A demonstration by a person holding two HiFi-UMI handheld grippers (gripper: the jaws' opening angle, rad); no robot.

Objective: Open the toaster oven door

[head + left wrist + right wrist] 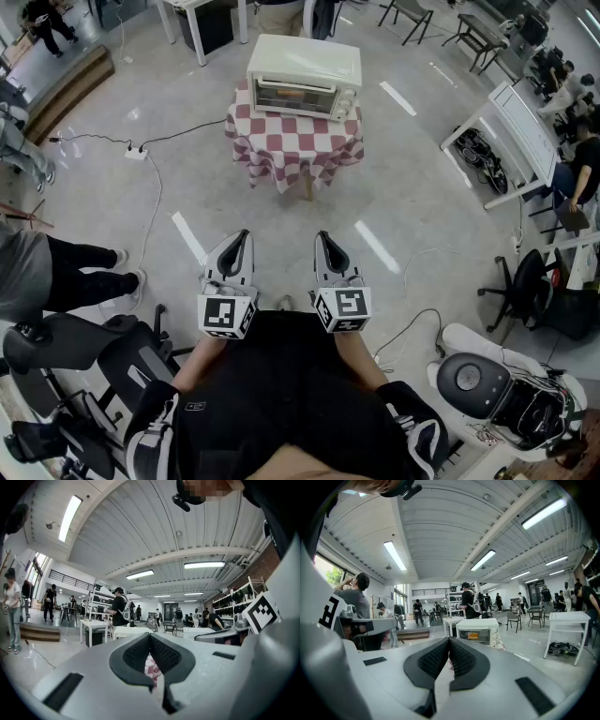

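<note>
A cream toaster oven (303, 77) stands with its glass door closed on a small table with a red-and-white checked cloth (293, 141), well ahead of me. In the right gripper view the toaster oven (480, 632) shows beyond the jaws, something orange behind its glass. My left gripper (236, 243) and right gripper (328, 244) hang side by side close to my body, far short of the table, both shut on nothing. The left gripper view shows only a strip of the checked cloth (152, 667) past the closed pads (136, 653).
A white power strip (137, 153) and its cable lie on the floor left of the table. A white table (511, 136) stands at the right, a black office chair (520, 281) below it. A seated person's legs (80, 272) are at the left. Bare concrete floor lies between me and the table.
</note>
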